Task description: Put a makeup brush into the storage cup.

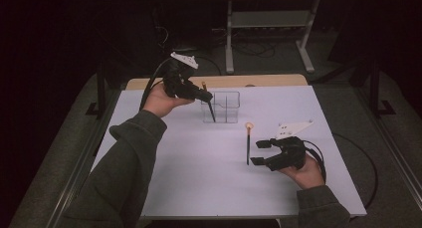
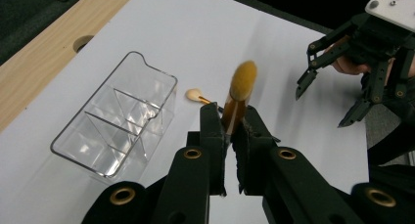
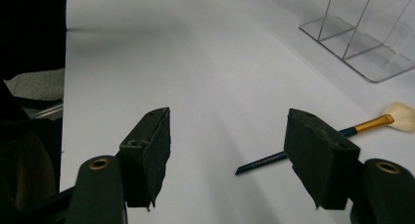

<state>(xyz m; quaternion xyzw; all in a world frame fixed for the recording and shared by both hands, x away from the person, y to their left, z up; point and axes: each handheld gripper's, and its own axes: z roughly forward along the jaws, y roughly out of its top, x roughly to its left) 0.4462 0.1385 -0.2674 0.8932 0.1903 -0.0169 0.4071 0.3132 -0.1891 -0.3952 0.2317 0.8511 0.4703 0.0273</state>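
Observation:
My left gripper (image 1: 205, 95) is shut on a makeup brush (image 1: 211, 108), held up off the table with its dark handle slanting down and its golden-brown bristles (image 2: 243, 79) pointing away from the jaws. A clear plastic organizer (image 1: 222, 107) with several compartments stands right by it; in the left gripper view the organizer (image 2: 115, 116) lies left of the jaws. A second brush (image 1: 248, 144) with pale bristles (image 3: 401, 115) and a dark handle lies flat on the white table. My right gripper (image 1: 256, 153) stands open just right of that handle, nothing between its pads (image 3: 147, 150).
The white table top (image 1: 199, 183) has a wooden strip (image 1: 219, 81) along its far edge, with a round hole (image 2: 83, 42) in it. Beyond the table stands a grey metal frame (image 1: 268, 24) on a dark floor. Cables trail from both grippers.

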